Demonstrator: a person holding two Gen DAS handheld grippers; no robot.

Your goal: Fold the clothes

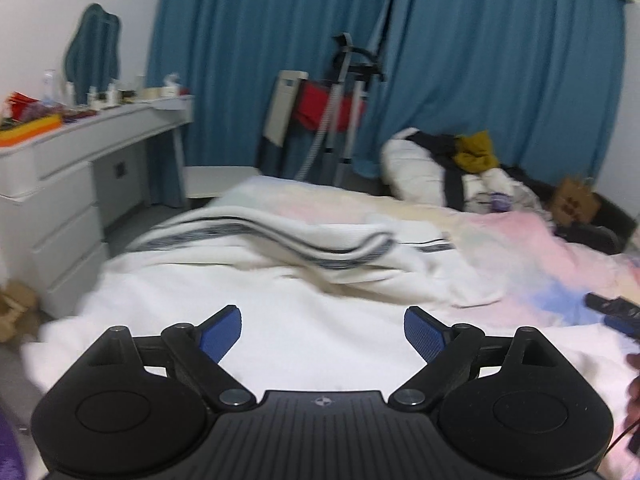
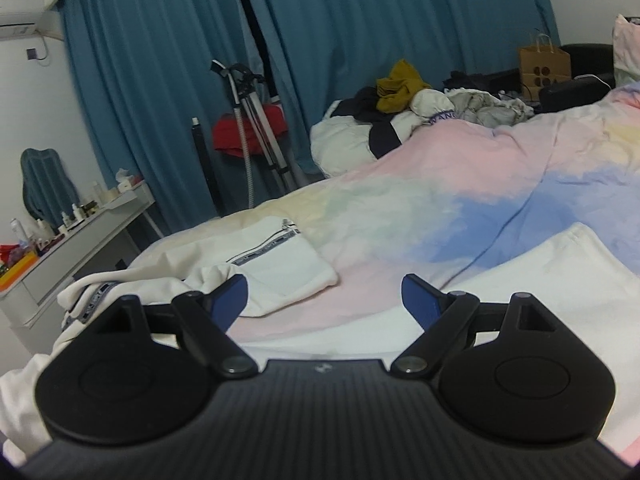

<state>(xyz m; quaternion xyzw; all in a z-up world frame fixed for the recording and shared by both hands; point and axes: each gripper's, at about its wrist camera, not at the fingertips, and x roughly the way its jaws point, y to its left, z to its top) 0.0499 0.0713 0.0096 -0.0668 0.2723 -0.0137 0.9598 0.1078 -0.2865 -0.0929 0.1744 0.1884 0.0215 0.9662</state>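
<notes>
Left gripper (image 1: 322, 330) hovering over white garment (image 1: 280, 280), jaws spread wide, gripping nothing. Right gripper (image 2: 324, 300) also gaping, empty, hanging above pastel bedspread (image 2: 440, 208). White garment (image 2: 276, 256) with dark striped trim lying rumpled on bed, one sleeve stretching toward bed's far edge. Clothes pile (image 2: 404, 108) sitting beyond, near blue curtains (image 2: 360, 40).

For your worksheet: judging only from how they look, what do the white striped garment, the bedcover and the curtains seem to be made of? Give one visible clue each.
White striped garment: soft, thick knit or fleece-like cloth, matte; it slumps in rounded folds.
Bedcover: thin woven fabric, probably cotton, matte, printed in pastel patches; it creases finely.
Curtains: heavy blue woven textile, dull; they hang in deep vertical pleats.
</notes>
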